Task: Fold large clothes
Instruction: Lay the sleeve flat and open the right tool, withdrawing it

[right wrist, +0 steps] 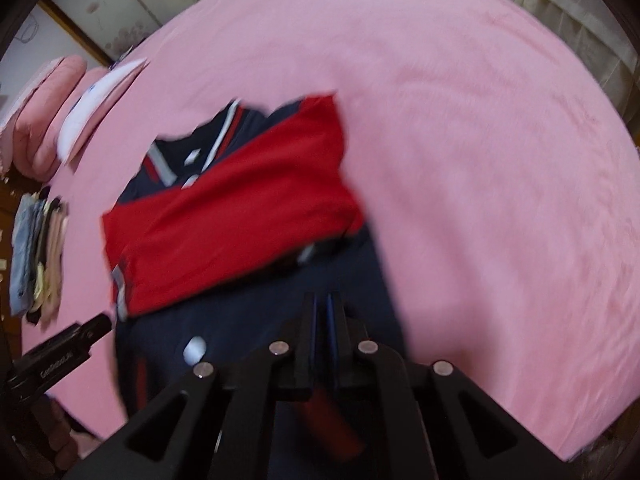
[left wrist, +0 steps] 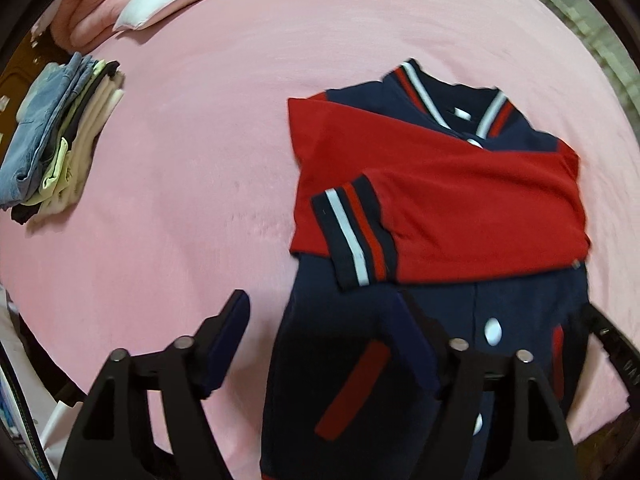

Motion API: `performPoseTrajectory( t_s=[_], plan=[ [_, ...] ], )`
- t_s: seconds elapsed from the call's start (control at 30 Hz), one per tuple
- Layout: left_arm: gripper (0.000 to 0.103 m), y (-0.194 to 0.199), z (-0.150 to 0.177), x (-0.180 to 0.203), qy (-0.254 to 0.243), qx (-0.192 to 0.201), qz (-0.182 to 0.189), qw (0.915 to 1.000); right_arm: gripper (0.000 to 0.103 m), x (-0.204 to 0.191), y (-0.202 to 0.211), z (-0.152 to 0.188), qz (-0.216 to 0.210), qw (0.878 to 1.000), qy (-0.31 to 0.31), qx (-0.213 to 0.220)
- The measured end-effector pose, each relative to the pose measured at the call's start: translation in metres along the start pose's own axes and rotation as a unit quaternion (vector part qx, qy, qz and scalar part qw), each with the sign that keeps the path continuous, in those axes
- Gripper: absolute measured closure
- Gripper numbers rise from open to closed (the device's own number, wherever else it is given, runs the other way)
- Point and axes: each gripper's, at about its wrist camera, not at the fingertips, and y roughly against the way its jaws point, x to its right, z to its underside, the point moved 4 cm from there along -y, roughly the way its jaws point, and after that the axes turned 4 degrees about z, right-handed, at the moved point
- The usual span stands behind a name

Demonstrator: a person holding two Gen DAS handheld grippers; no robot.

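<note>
Left wrist view: left gripper (left wrist: pixel 320 344) hangs with fingers apart, empty, above the jacket (left wrist: pixel 436 240); right gripper (right wrist: pixel 323 320) is pressed together, empty. Both red sleeves lie folded across the chest on the pink bed (left wrist: pixel 180 200); folding the body remains, then joining the folded pile (left wrist: pixel 56 136).

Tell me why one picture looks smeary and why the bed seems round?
Right wrist view: motion blur smears the jacket and right gripper. Left wrist view: sharper, jacket cuff stripes crisp, left gripper slightly soft. Both: fisheye lenses bulge the pink bed and darken corners.
</note>
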Motion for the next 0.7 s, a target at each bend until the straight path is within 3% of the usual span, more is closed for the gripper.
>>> performPoseTrajectory(
  t_s=[0.1, 0.17, 0.23, 0.33, 0.47, 0.57, 0.7],
  plan=[
    [0.022, 0.012, 0.012, 0.002, -0.017, -0.013, 0.013, 0.9997, 0.088, -0.021, 0.008, 0.027, -0.013, 1.000, -0.002, -0.025],
    [0.021, 0.021, 0.020, 0.003, -0.027, -0.019, 0.017, 0.9993, 0.056, -0.031, 0.015, 0.036, -0.014, 0.999, 0.000, -0.036],
    [0.020, 0.030, 0.027, 0.000, -0.036, -0.020, 0.021, 0.9989, 0.044, -0.038, 0.027, 0.045, -0.015, 0.999, 0.003, -0.039],
    [0.015, 0.043, 0.036, -0.007, -0.036, -0.025, 0.030, 0.9986, 0.043, -0.048, 0.045, 0.050, -0.021, 0.999, 0.006, -0.037],
    [0.012, 0.064, 0.041, -0.016, -0.028, -0.019, 0.047, 0.9983, 0.029, -0.057, 0.069, 0.052, -0.006, 0.999, 0.019, -0.033],
    [0.012, 0.080, 0.042, -0.018, -0.019, 0.000, 0.072, 0.9972, 0.028, -0.064, 0.085, 0.053, -0.004, 0.999, 0.035, -0.015],
    [0.012, 0.093, 0.046, -0.017, -0.031, 0.020, 0.069, 0.9969, 0.028, -0.067, 0.092, 0.058, -0.004, 0.999, 0.042, -0.007]
  ],
)
